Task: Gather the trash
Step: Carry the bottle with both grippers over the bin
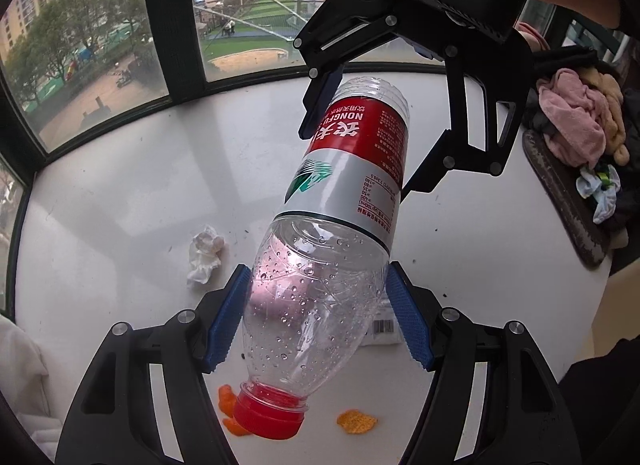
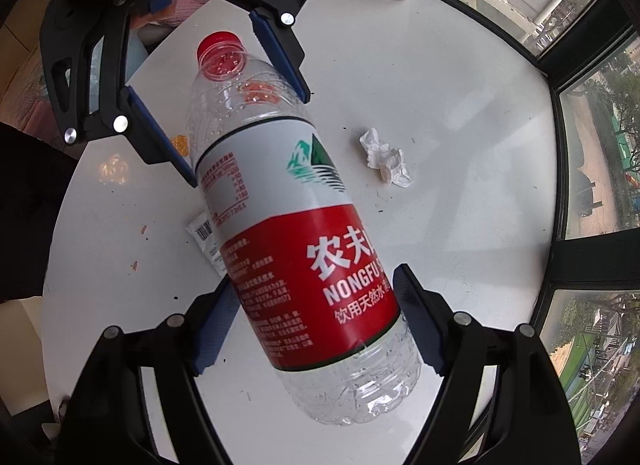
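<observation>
— Clear plastic, red cap: the empty water bottle (image 1: 340, 225) hangs above the white table (image 1: 120, 193), caught between both sets of tongs at once.

— Which end does each one have?

— The left tongs (image 1: 318, 315) press their blue pads (image 1: 408, 317) on the bare shoulder near the cap. The right tongs (image 2: 316, 331) clamp the lower body, over the red part of the label and the clear base. Both sets stand fairly wide, closed on the bottle's girth.

— How does it lie?

— Tilted. In the left wrist view the cap points down toward the camera; in the right wrist view the base is nearest and the cap is far. Droplets cling inside.

— And under it?

— A crumpled tissue (image 1: 205, 261) lies well apart on the table. Orange peel scraps (image 1: 357, 421) sit near the cap end, and a small wrapper with a barcode (image 2: 205, 239) shows partly behind the bottle. A heap of clothes (image 1: 580, 125) lies at the table's far side by the window (image 1: 100, 45).
</observation>
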Demonstrator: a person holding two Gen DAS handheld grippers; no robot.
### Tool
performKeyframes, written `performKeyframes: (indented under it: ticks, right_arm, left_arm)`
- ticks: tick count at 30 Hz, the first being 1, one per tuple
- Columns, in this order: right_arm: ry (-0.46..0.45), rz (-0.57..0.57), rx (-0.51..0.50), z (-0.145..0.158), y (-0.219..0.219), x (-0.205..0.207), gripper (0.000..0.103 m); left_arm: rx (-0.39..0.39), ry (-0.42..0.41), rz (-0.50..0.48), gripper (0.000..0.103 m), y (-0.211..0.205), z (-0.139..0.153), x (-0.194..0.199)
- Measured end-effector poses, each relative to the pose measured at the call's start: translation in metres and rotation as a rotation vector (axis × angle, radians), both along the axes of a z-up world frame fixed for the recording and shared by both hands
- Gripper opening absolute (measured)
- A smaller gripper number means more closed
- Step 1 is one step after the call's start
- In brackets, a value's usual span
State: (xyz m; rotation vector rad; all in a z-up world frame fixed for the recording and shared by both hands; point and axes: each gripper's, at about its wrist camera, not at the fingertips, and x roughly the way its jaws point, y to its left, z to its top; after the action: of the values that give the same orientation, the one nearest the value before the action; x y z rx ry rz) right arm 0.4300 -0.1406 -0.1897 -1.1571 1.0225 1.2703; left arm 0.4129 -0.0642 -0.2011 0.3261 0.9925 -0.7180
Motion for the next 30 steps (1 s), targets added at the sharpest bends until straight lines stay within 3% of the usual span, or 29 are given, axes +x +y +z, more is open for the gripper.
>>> performKeyframes:
  ticks: [10, 23, 30]
  right_arm:
    - [-0.017, 0.129, 0.037, 0.026, 0.069, -0.064, 0.074]
    - [-0.026, 0.308, 0.071, 0.046, 0.167, -0.178, 0.074]
    - [0.021, 0.386, 0.083, 0.052, 0.224, -0.241, 0.074]
  left_arm:
    - [0.032, -0.025, 0.131, 0.066, 0.065, 0.034, -0.090]
    - [0.071, -0.021, 0.318, 0.066, 0.151, 0.062, -0.227]
    - [0.100, -0.003, 0.384, 0.067, 0.196, 0.075, -0.304]
